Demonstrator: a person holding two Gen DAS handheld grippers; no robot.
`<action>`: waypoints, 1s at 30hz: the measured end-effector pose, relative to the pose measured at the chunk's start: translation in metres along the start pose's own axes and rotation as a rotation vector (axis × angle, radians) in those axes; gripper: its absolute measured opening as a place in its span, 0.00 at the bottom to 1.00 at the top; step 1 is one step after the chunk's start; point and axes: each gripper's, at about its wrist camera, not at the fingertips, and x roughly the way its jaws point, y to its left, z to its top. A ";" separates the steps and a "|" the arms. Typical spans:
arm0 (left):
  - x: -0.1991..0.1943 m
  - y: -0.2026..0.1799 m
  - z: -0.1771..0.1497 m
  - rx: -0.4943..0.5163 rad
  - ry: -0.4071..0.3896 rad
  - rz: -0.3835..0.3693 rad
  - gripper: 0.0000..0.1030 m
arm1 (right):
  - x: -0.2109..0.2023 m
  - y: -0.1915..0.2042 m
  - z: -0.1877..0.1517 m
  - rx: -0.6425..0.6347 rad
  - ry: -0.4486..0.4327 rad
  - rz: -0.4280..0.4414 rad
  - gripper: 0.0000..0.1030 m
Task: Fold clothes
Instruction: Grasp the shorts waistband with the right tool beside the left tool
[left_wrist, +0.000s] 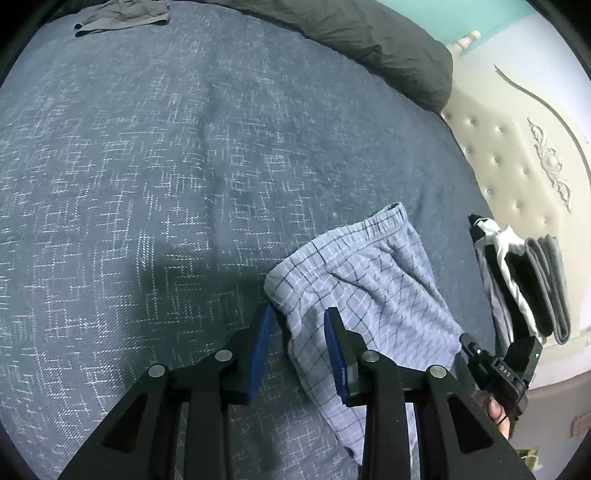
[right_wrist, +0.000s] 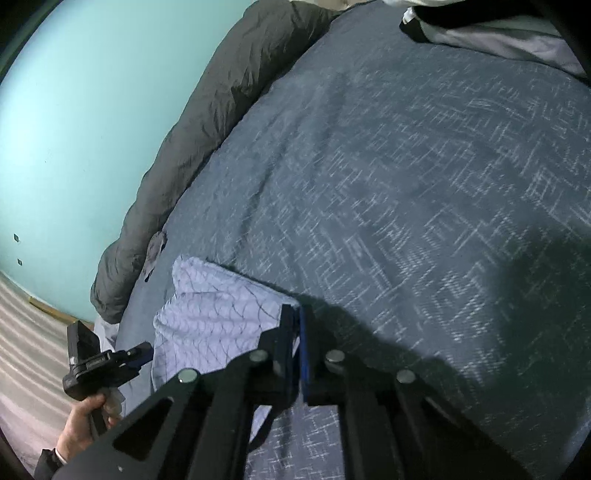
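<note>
My left gripper (left_wrist: 299, 343) has its blue-padded jaws spread apart, with the near edge of the light blue checked shorts (left_wrist: 365, 280) running between them; neither pad is pressed onto the cloth. My right gripper (right_wrist: 293, 332) is the one doing the holding: its jaws are drawn together on a corner of the same shorts (right_wrist: 218, 314), the cloth pinched between the pads and bunched up just to the left of them (in the right wrist view my left hand (right_wrist: 83, 417) shows low on the left, wrapped round its handle).

The shorts lie crumpled on the dark blue bedspread (left_wrist: 166, 177), elastic waistband toward the far side. Beside them, near the tufted cream headboard (left_wrist: 513, 155), sits a stack of folded clothes (left_wrist: 524, 280), grey and black-and-white. A dark grey duvet (left_wrist: 373, 40) is heaped along the far edge, against the teal wall (right_wrist: 81, 122), and another dark garment (left_wrist: 122, 16) lies well apart at the far corner.
</note>
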 end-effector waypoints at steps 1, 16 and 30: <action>-0.002 0.001 0.000 -0.002 -0.002 0.001 0.32 | 0.000 0.000 0.000 0.002 0.000 -0.003 0.02; -0.009 0.005 0.001 -0.070 -0.036 -0.062 0.50 | 0.000 -0.009 -0.005 0.036 0.032 -0.032 0.03; 0.013 0.020 0.004 -0.145 -0.081 -0.087 0.54 | -0.018 0.021 0.001 -0.098 0.011 -0.069 0.25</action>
